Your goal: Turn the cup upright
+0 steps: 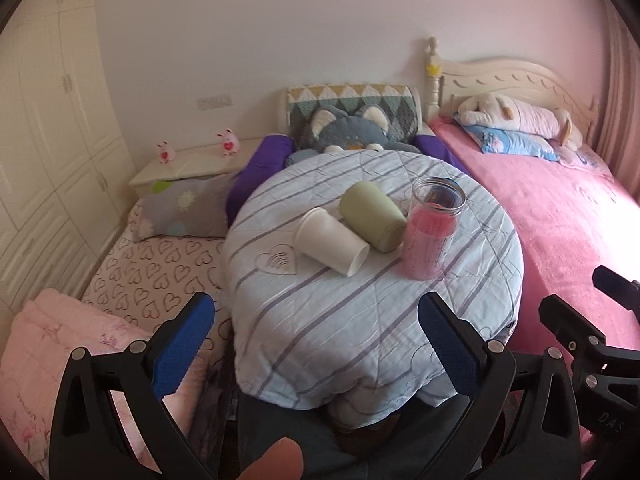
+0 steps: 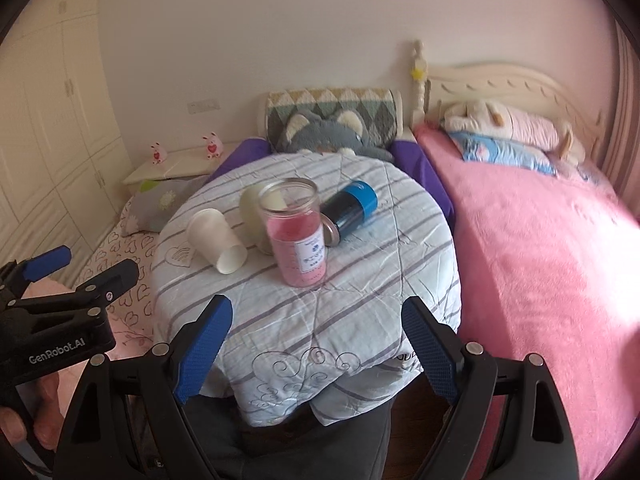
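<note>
A white paper cup (image 1: 331, 241) lies on its side on the striped cloth of a round table (image 1: 360, 320), mouth toward me; it also shows in the right wrist view (image 2: 217, 240). A green cup (image 1: 372, 216) lies on its side beside it (image 2: 256, 216). A glass jar with pink filling (image 1: 432, 228) stands upright (image 2: 298, 232). A dark bottle with a blue band (image 2: 350, 212) lies behind the jar. My left gripper (image 1: 316, 340) is open and empty, short of the table's near edge. My right gripper (image 2: 316, 340) is open and empty, also short of the near edge.
A pink bed (image 2: 540, 260) runs along the right. A heart-patterned mattress (image 1: 152, 276) with a grey pillow (image 1: 184, 208) lies left of the table. A grey plush (image 1: 348, 130) sits behind the table. A nightstand (image 1: 192, 164) and wardrobe (image 1: 48, 140) stand at the left.
</note>
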The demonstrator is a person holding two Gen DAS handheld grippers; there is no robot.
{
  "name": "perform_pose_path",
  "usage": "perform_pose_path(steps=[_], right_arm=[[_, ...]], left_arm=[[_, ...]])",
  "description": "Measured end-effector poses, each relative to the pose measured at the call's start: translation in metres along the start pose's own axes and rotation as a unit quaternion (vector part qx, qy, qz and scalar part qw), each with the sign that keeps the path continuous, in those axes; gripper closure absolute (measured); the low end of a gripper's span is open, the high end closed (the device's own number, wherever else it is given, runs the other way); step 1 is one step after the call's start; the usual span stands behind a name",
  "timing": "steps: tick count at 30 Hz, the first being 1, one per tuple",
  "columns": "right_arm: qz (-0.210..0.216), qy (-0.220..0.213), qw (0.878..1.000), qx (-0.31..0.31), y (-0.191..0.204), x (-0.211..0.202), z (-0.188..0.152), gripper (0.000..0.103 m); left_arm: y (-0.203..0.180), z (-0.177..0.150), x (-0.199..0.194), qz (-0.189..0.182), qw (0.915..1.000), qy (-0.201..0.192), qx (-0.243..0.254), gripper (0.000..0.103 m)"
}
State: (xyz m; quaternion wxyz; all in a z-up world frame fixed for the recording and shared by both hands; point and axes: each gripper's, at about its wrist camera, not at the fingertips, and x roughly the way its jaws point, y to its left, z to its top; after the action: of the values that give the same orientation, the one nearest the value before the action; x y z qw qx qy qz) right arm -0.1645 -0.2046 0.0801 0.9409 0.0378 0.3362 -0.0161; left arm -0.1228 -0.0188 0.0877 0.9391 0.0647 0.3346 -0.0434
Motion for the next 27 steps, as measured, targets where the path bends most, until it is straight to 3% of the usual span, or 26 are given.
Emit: perform_pose_path(steps=[8, 12, 27], right_arm=[[-0.008, -0.051, 0.999, -0.018, 0.025, -0.054, -0.026, 0.015], [-0.002, -0.064, 0.998, -0.026, 0.033, -0.065, -0.031, 0.015], [0.003, -0.056, 0.998, -0.025, 0.033, -0.060, -0.037, 0.015]], left_arm=[[0.014, -0.032, -0.061, 0.023, 0.9985, -0.050, 0.006, 0.000], [0.013, -0.036, -0.072, 0.032, 0.9974, -0.065, 0.006, 0.000], [0.015, -0.042, -0.066, 0.023, 0.9986, -0.047, -0.005, 0.000]])
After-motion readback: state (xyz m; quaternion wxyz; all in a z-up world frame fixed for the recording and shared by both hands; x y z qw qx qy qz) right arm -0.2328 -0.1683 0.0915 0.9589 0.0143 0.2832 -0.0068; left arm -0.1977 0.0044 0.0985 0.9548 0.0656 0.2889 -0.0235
